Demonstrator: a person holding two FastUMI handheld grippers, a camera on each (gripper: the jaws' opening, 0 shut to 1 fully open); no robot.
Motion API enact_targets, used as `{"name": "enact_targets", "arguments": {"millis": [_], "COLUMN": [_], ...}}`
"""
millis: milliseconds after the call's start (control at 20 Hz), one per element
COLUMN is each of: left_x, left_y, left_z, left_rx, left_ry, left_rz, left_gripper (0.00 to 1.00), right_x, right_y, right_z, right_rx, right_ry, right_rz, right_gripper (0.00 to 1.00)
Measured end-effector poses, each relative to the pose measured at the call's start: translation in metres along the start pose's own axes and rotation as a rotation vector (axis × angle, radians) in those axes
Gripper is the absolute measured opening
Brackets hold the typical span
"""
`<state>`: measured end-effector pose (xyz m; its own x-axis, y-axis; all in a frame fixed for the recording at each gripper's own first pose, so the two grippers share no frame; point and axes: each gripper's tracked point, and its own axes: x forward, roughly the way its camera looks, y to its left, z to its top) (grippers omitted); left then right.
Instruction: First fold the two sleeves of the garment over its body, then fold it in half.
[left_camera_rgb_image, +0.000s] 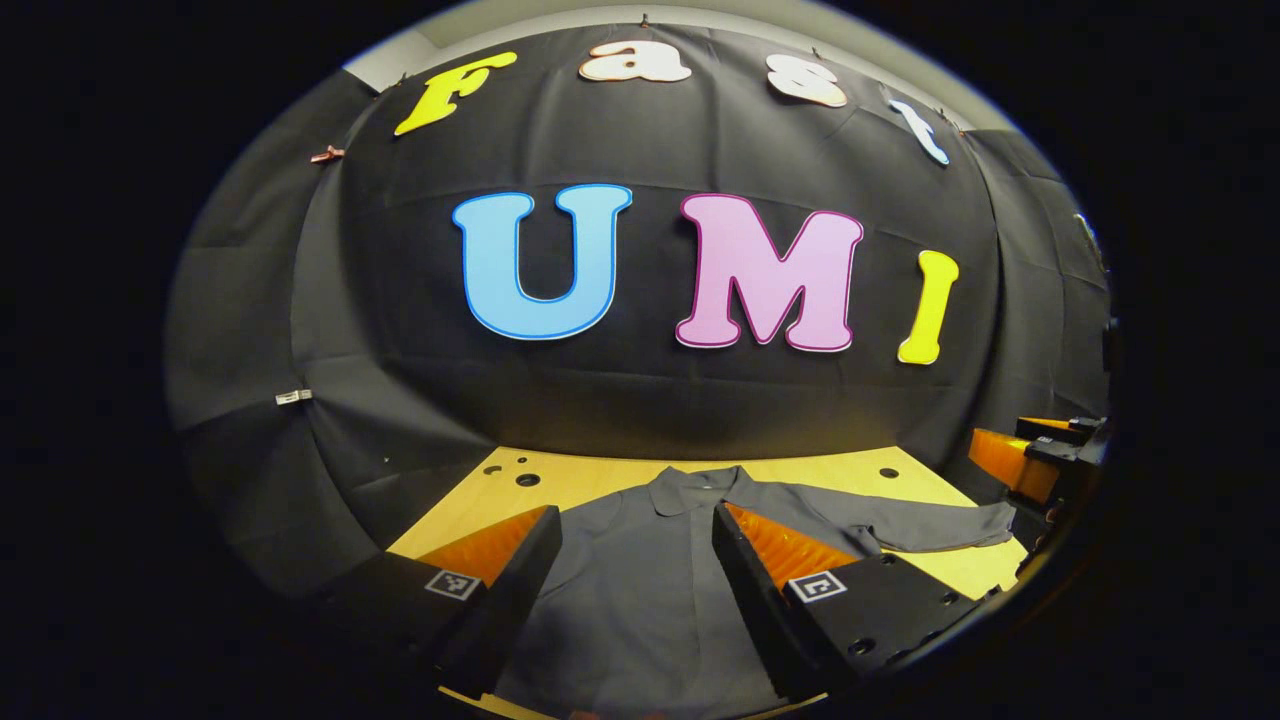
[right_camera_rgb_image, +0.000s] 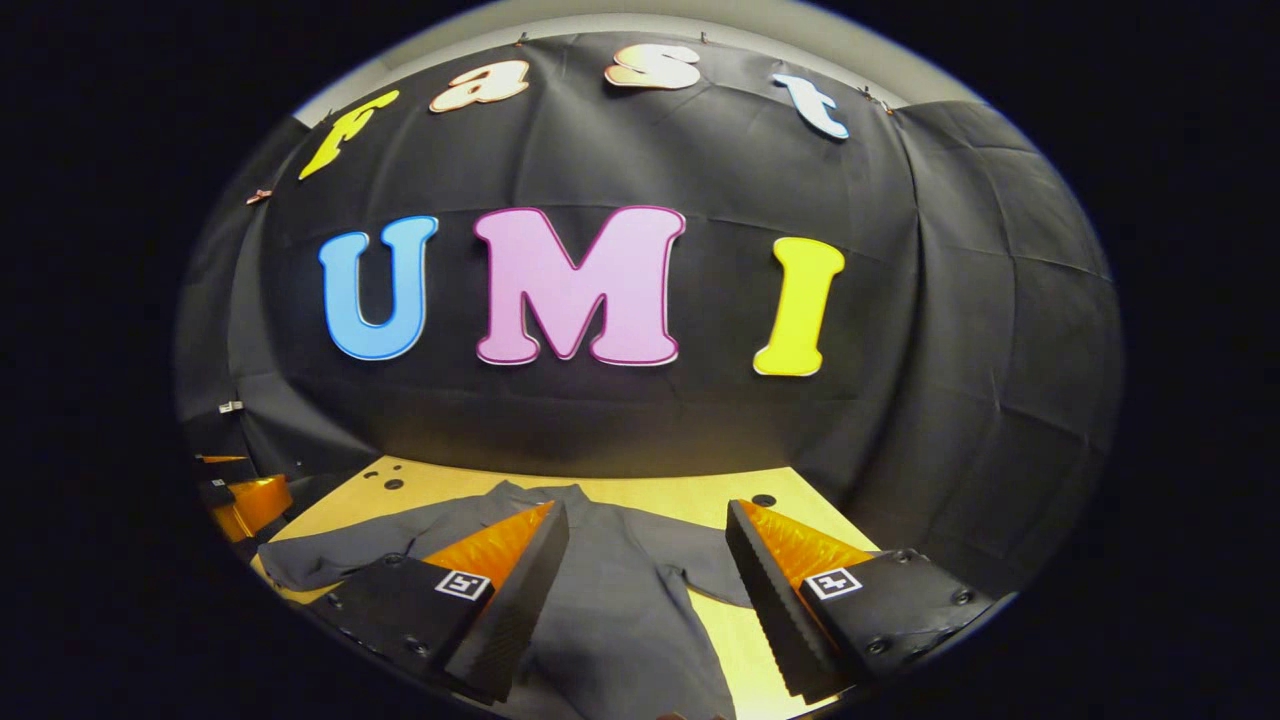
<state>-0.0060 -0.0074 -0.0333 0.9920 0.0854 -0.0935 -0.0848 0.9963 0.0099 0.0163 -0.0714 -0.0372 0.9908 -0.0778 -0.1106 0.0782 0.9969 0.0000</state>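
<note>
A grey collared garment (left_camera_rgb_image: 640, 600) lies flat on the wooden table (left_camera_rgb_image: 820, 470), collar toward the wall. In the left gripper view one sleeve (left_camera_rgb_image: 940, 528) stretches out to the right. My left gripper (left_camera_rgb_image: 636, 512) hovers open over the body below the collar, nothing between its fingers. In the right gripper view the garment (right_camera_rgb_image: 620, 610) lies below, with the other sleeve (right_camera_rgb_image: 320, 562) spread to the left. My right gripper (right_camera_rgb_image: 647, 507) is open above the garment's right part, holding nothing. Each gripper appears at the other view's edge: the right gripper (left_camera_rgb_image: 1030, 455) and the left gripper (right_camera_rgb_image: 245, 500).
The table (right_camera_rgb_image: 670, 492) ends at the black cloth wall close behind the collar. A few small dark holes (left_camera_rgb_image: 527, 479) mark the tabletop near its far edge. Bare wood (right_camera_rgb_image: 740, 640) shows beside the garment's right side.
</note>
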Motion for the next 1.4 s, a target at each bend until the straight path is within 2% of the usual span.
{"name": "enact_targets", "arguments": {"millis": [400, 800, 950, 1150, 1400], "left_x": [0.013, 0.029, 0.032, 0.038, 0.044], "left_y": [-0.016, -0.029, -0.036, -0.044, -0.048], "left_z": [-0.007, -0.014, -0.02, -0.031, -0.036], "left_rx": [0.025, -0.014, -0.027, -0.067, -0.048], "left_ry": [0.032, 0.059, 0.077, 0.118, 0.13], "left_rz": [0.021, 0.092, 0.1, 0.107, 0.112], "left_gripper": [0.96, 0.96, 0.96, 0.96, 0.96], "right_x": [0.031, 0.052, 0.062, 0.074, 0.082], "right_y": [-0.086, -0.184, -0.214, -0.263, -0.31], "right_z": [-0.03, -0.073, -0.094, -0.118, -0.151], "right_rx": [0.095, 0.156, 0.232, 0.24, 0.278], "right_ry": [0.071, 0.157, 0.196, 0.235, 0.292], "right_rz": [-0.166, -0.344, -0.406, -0.494, -0.594], "right_gripper": [0.98, 0.98, 0.98, 0.96, 0.96]}}
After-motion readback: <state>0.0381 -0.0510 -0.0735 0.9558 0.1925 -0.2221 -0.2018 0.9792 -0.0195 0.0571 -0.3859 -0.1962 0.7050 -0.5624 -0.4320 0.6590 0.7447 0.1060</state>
